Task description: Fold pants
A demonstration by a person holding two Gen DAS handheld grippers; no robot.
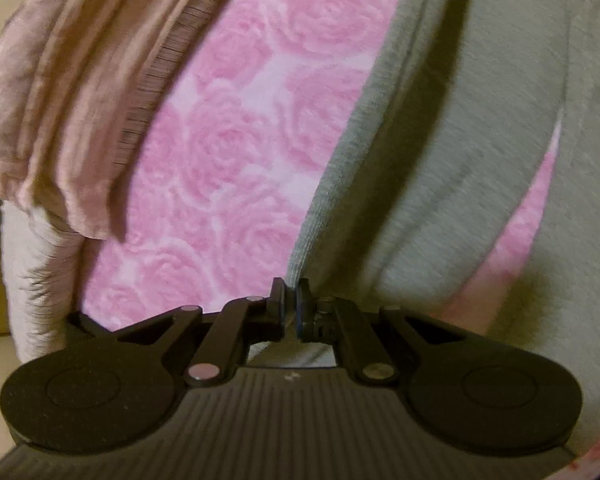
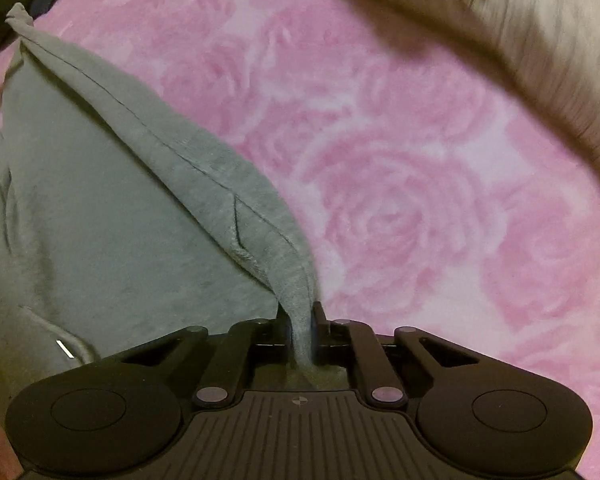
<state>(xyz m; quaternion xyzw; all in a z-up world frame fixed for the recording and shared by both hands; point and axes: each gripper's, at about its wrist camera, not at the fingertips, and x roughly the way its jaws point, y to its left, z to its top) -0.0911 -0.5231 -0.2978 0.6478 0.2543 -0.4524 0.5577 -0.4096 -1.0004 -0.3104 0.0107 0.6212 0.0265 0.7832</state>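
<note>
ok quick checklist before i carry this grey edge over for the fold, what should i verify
1. Right gripper has the grey pants: ok, a bunched fold of hem runs between its fingers.
2. Left gripper has the pants: ok, its fingers are closed on the fabric edge.
3. Held edge taut between the two grips: cannot tell, no view shows the full span.
4. Landing area on the pink rose blanket: ok, bare to the right of the pants.
5. Beige ruffled fabric clear of the path: cannot tell, it hangs close on the left.
6. Drawstring tucked in: not ok, it lies loose on the pants.
</note>
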